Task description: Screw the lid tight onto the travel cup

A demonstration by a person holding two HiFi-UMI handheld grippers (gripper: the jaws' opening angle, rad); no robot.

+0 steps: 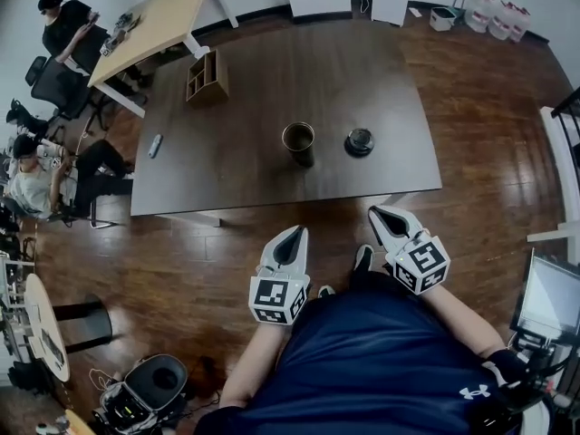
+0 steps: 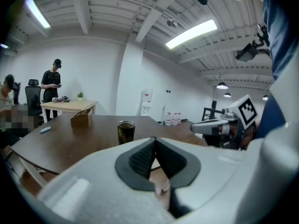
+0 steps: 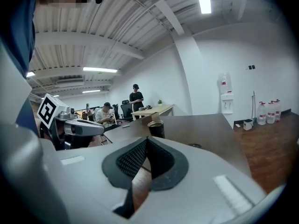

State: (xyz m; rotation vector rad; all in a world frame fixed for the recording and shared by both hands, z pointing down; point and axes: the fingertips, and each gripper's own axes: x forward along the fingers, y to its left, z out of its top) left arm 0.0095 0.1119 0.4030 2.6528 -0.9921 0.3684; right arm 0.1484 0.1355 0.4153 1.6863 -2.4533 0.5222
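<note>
A dark travel cup (image 1: 298, 142) stands upright and uncovered on the brown table (image 1: 236, 166), with its round black lid (image 1: 360, 141) lying flat just to its right. Both grippers hover over the floor short of the table's near edge, apart from cup and lid. My left gripper (image 1: 293, 235) is shut and holds nothing; the cup (image 2: 125, 132) shows beyond its tips. My right gripper (image 1: 384, 212) is also shut and empty, with the cup (image 3: 156, 129) ahead and the lid (image 3: 195, 145) barely peeking over it.
A wooden organizer box (image 1: 207, 77) sits at the table's far left, a small remote-like object (image 1: 154, 145) near its left edge. People sit and stand at desks to the left. Water jugs (image 1: 494, 14) line the far wall. A stool (image 1: 156, 381) stands behind left.
</note>
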